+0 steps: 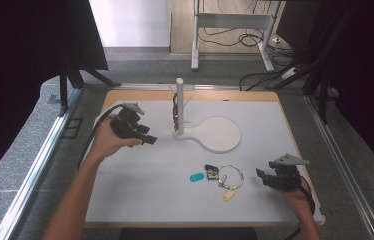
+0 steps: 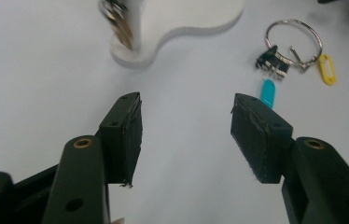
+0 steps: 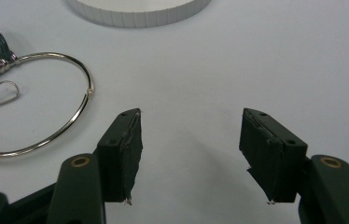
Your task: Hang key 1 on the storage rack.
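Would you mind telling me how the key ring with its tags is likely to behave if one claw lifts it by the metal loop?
The key ring is thin bare metal lying flat, so it probably slips and is awkward to pinch. The yellow tag and the black piece hang loosely on it and would likely dangle and swing. It looks light.

Grey carpet floor (image 1: 30, 130), black curtains (image 1: 15, 45), cables (image 1: 255, 80) behind the table (image 1: 140, 200).

Left claw (image 1: 151, 140), right claw (image 1: 261, 176): agape.
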`<control>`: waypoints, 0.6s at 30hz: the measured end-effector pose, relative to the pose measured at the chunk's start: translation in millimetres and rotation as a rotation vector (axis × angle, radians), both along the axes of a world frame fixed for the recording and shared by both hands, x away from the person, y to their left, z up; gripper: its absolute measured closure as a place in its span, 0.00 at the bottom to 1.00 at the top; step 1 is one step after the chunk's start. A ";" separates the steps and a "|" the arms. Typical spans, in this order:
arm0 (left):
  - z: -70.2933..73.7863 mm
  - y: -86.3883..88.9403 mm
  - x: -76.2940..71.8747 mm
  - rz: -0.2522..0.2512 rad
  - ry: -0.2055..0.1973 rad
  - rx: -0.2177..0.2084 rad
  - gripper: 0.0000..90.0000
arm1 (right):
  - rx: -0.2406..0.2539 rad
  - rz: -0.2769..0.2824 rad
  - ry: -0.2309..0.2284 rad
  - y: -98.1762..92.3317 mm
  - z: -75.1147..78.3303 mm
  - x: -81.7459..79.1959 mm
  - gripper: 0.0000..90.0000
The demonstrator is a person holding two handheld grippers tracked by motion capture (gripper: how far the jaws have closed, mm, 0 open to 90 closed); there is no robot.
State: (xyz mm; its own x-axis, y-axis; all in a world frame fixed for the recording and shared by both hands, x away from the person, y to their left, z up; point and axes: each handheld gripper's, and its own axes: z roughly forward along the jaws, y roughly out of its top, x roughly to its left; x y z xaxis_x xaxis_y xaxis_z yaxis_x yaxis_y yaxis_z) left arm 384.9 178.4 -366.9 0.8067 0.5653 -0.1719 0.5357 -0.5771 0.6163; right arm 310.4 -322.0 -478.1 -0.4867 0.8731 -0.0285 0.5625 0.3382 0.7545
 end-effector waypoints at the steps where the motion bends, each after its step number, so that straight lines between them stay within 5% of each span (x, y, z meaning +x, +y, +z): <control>1: -3.5 0.6 -5.3 -0.001 -0.001 -0.027 0.49 | 0.000 0.000 0.000 0.1 0.4 0.2 0.44; 10: -32.1 3.6 -48.9 0.003 -0.025 -0.030 0.49 | 0.000 0.014 -0.001 3.2 0.7 1.7 0.43; 18: -65.1 3.0 -71.3 0.007 -0.013 -0.022 0.49 | -0.013 0.027 0.005 7.4 0.7 2.7 0.43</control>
State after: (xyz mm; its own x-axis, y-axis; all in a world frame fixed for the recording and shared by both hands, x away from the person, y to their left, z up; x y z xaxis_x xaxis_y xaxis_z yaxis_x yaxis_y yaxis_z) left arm 313.6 181.4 -432.1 0.8051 0.5672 -0.1736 0.5313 -0.5594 0.6362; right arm 313.1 -314.6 -477.3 -0.5100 0.8594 -0.0373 0.5566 0.3628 0.7474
